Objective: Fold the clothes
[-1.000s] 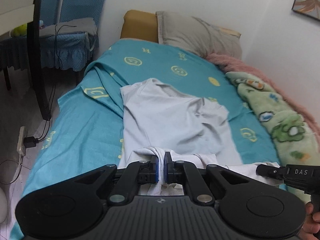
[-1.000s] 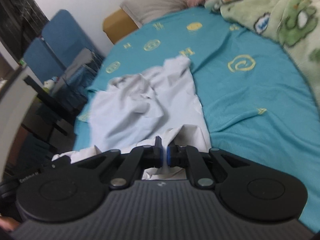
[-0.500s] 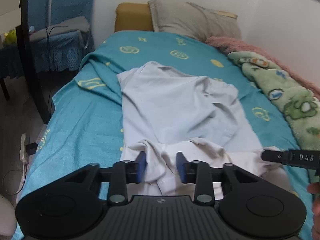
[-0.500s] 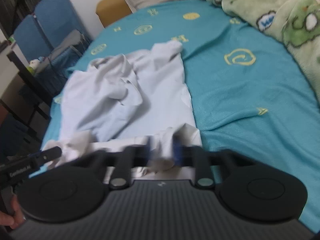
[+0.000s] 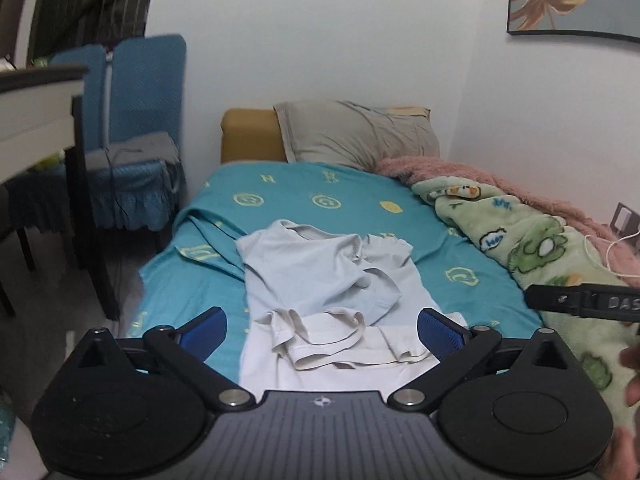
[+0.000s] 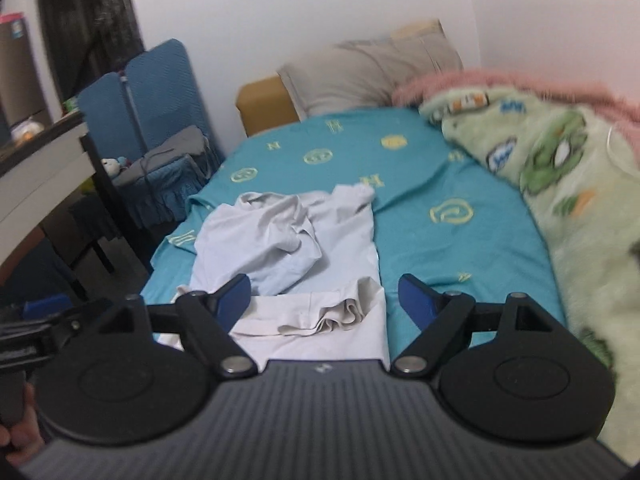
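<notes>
Left wrist view: a pale shirt lies on the teal sheet of the bed, its long way running from near to far, toward the pillow. The left gripper is opening wide, touching nothing. The right gripper is opening wide too, and the shirt lies loose below.

Bed sheet: teal, scattered yellow motifs.
Garment mid-sheet: pale grey-white, cream hem.
Blanket right of sheet: light green, cartoon frogs.
Throw beyond blanket: pink.
Pillow at sheet's head: beige-grey.
Chairs left of sheet: blue.
Gripper pads: blue, black arms.
</notes>
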`<state>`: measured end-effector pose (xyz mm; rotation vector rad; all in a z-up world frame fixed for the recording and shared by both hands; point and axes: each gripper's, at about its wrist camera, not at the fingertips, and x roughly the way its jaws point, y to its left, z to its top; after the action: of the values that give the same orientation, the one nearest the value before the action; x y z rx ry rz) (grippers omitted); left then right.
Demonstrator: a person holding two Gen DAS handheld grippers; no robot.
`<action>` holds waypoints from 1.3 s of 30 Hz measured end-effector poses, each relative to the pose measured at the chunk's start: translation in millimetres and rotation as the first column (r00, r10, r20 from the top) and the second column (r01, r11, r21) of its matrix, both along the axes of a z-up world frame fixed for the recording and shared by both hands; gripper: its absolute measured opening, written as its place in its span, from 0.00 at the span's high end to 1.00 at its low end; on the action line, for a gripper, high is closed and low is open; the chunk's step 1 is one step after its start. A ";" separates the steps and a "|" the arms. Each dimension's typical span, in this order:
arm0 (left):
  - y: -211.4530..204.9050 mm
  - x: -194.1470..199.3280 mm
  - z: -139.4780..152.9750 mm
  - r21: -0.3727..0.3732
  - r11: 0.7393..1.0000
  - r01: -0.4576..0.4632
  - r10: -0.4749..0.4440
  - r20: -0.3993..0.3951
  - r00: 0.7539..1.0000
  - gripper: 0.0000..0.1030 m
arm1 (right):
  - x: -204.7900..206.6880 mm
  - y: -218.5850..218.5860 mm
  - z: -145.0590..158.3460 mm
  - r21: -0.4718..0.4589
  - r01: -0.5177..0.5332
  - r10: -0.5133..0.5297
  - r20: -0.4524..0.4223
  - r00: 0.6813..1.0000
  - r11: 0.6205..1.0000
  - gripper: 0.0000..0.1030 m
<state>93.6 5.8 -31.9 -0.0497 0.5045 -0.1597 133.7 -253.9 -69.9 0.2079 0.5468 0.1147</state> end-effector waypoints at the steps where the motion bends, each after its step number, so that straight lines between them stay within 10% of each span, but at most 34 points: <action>1: 0.6 -5.6 -0.7 -0.003 1.000 -0.003 0.003 0.003 1.000 0.00 | -7.3 1.4 -0.7 -0.009 -0.002 0.002 0.011 1.000 1.000 0.20; 9: 2.6 -32.6 -4.6 -0.066 0.998 -0.004 0.007 0.043 0.999 0.00 | -25.6 6.5 -14.5 -0.017 -0.021 0.020 -0.049 0.999 1.000 0.20; 19: 10.4 4.5 -49.8 -0.281 0.960 0.023 -0.105 -0.284 0.953 0.00 | -18.9 6.2 -24.5 0.001 0.016 -0.016 -0.101 0.995 1.000 0.20; 28: 42.7 34.9 -118.4 -0.495 0.846 -0.200 -0.143 -0.571 0.809 0.00 | -16.0 8.6 -31.3 -0.011 0.016 -0.017 -0.140 0.990 1.000 0.20; 35: 49.5 52.5 -128.3 -0.531 0.794 -0.295 -0.053 -0.545 0.837 0.03 | -13.9 0.5 -40.2 0.043 0.048 -0.039 -0.185 0.982 0.998 0.20; 39: 64.3 52.6 -132.4 -0.566 0.738 -0.369 -0.002 -0.548 0.836 0.14 | -7.9 -12.3 -64.3 0.252 0.109 -0.032 -0.290 0.956 0.962 0.19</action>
<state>146.2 70.1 -164.2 -0.8679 0.9679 -0.1102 125.9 -266.2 -134.2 0.5115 0.8099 0.0883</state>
